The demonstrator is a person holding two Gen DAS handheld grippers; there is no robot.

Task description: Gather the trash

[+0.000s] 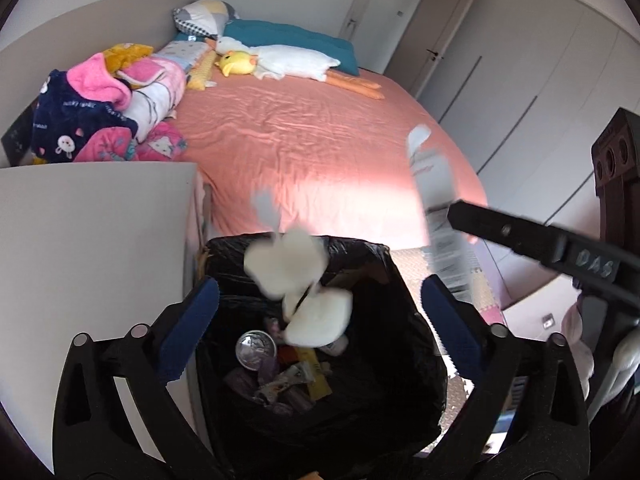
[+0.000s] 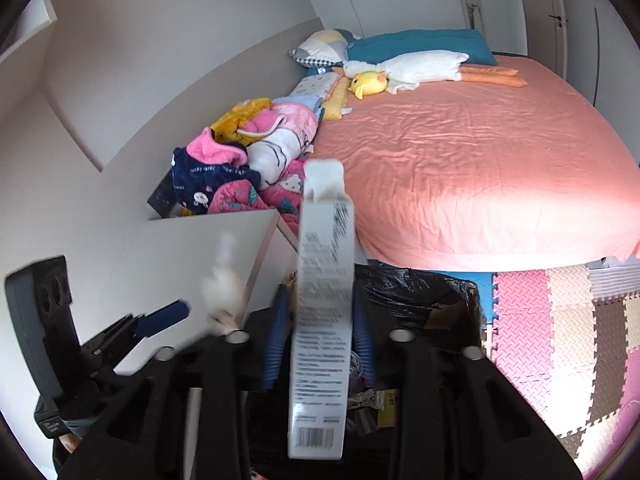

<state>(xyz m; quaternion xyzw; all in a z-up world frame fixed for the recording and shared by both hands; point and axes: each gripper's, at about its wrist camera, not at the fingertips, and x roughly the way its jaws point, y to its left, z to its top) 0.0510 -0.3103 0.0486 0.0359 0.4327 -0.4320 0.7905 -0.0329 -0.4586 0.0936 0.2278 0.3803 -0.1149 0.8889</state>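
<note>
A bedroom: a bed (image 1: 320, 132) under a salmon-pink sheet fills the middle, with a heap of pink and navy blankets (image 1: 108, 116) at its wall side, a white goose plush (image 1: 292, 60) and a yellow duck plush (image 1: 236, 64) near the teal pillow (image 1: 288, 36) at its head, white wardrobe doors (image 1: 540, 80) beyond its far side and foam floor tiles (image 2: 560, 340) in pink, beige and brown off its foot. At the foot of the bed, against a white board (image 1: 92, 232), stands a bin lined with a black bag (image 1: 400, 320); a foil lid, wrappers and a yellow packet lie at its bottom. The left hand-held gripper (image 1: 320, 332) hangs over the bin with its blue-padded jaws spread wide and nothing between them; blurred white tissue wads (image 1: 296, 276) float free just ahead of it, above the bin's mouth and clear of both pads. The right hand-held gripper (image 2: 320, 336), also at the foot of the bed over the bin's rim, has its jaws part-way apart with a tall white printed carton (image 2: 320, 320) upright between them; whether the pads touch the carton is unclear.
</note>
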